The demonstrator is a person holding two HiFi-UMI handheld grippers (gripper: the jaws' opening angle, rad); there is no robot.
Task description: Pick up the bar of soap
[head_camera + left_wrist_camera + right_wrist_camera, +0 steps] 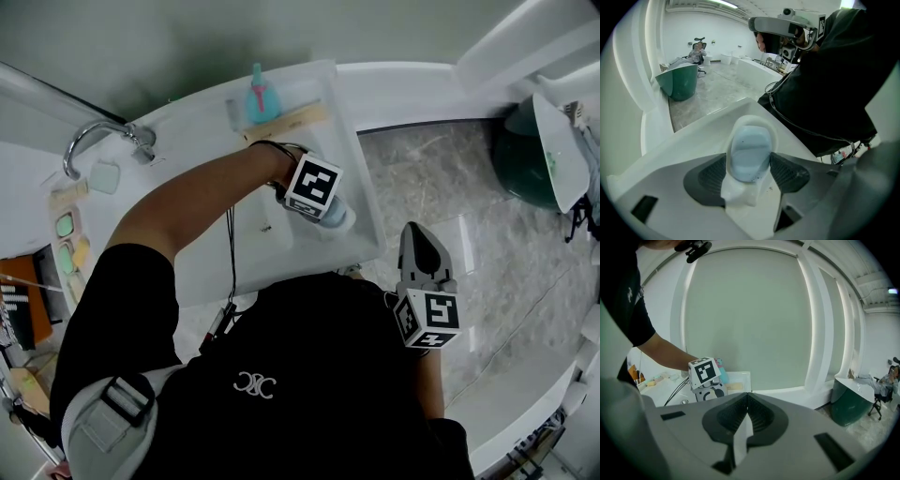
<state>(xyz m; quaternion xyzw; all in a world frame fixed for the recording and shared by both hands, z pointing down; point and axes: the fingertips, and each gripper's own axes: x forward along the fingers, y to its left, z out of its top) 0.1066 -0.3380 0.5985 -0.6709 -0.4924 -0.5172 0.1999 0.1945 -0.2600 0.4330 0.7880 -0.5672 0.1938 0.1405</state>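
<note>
A pale blue bar of soap (750, 149) lies in a white soap dish (739, 193) on the white sink counter (693, 140). My left gripper (749, 165) straddles the bar, one dark ribbed pad close on each side, jaws spread wide and the soap still resting in the dish. In the head view the left gripper (336, 217) reaches over the basin's right part, with a bit of the blue soap (341, 221) showing at its tip. My right gripper (415, 231) hangs over the floor to the right of the counter; its jaws meet with nothing between them (746, 405).
A chrome faucet (94, 141) stands at the counter's left with small soap trays (66, 227) below it. A teal bottle (260, 94) and a wooden strip (286, 122) sit at the basin's far edge. A dark green tub (523, 159) stands on the marbled floor (441, 178).
</note>
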